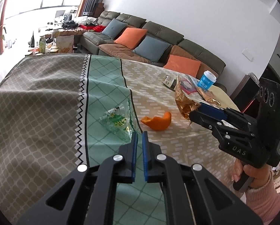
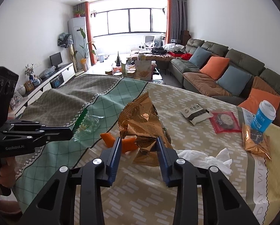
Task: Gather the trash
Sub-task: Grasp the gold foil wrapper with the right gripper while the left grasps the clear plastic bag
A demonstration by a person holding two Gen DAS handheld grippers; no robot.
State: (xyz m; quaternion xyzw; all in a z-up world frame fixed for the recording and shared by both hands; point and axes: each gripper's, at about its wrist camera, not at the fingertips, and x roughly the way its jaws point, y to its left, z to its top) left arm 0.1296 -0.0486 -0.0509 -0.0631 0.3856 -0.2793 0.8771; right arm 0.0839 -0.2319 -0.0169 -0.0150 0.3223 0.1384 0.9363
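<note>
right tongs (image 2: 138,146) open astride gold foil wrapper (image 2: 140,123) mid-desk, just right of orange peel (image 2: 127,142) | left tongs (image 1: 139,140) nearly closed, empty, by clear wrapper (image 1: 117,121) | advice: close low on the crumpled base, peel excluded

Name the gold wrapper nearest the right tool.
The large crumpled gold bag, standing between the right tool's open fingers; the smaller gold packet lies beside the blue cup.

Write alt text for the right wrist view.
The right gripper, open, hangs over a crumpled gold snack bag on a patterned tablecloth, with orange peel just behind it. The left gripper pinches a clear wrapper at left; tissue, snack packets and a blue cup lie to the right.
</note>
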